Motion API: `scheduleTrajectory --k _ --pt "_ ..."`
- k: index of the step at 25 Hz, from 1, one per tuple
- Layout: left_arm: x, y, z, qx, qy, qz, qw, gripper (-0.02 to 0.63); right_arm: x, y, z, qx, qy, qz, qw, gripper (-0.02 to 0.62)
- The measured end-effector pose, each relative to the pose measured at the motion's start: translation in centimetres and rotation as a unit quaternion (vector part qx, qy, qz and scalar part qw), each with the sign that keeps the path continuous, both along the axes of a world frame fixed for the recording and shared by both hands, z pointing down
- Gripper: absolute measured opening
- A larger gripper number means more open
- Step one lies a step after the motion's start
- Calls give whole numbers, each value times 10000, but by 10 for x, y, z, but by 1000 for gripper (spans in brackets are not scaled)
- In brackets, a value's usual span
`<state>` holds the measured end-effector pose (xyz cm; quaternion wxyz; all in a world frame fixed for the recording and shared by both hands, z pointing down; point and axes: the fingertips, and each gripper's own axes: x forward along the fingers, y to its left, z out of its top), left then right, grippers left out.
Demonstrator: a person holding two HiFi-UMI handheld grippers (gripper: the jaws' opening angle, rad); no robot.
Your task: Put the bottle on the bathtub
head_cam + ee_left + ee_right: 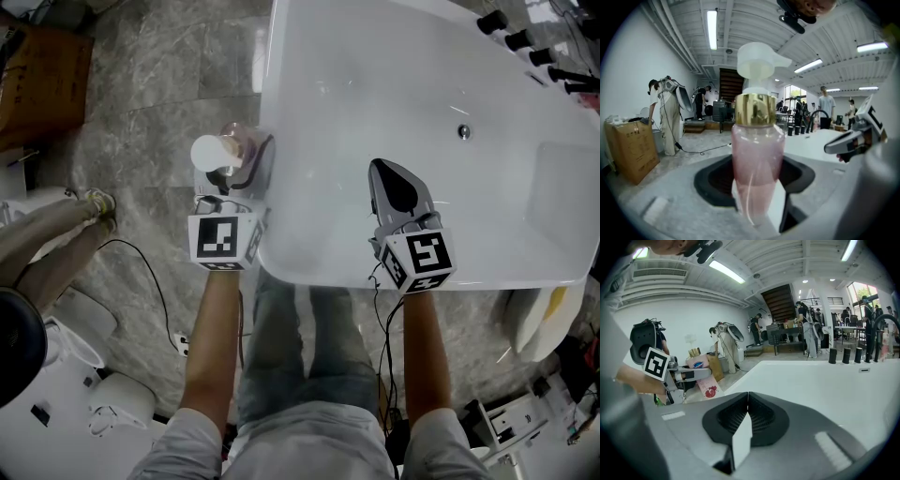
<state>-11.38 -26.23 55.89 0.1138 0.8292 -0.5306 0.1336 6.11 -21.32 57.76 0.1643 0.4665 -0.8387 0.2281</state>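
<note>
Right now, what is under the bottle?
Below the bottle, the bathtub edge and grey floor show. Its base is hidden by the left gripper, so contact is unclear.

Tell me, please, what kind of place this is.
Probably a large workshop or test hall, not a home bathroom: a white bathtub stands near a cardboard box, under long strip lights, with several people about.

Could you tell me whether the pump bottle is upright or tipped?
Upright: the bottle has its pump straight above its pink body.
</note>
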Motion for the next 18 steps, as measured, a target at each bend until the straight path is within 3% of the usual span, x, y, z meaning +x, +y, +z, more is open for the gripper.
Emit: scheduleTrajectory --k 11,13,18 --pt "-7 -3 -5 71 -38 0 10000 258 -6 0 0 -17 45 -20 10000 3" --pt "-7 -3 -7 124 -106 12 9999 219 -8 0 0 -18 47 -21 10000 3" --pt "-4 -3 -7 151 -233 88 9996 219 -9 -2 -1 -7 46 -17 10000 3"
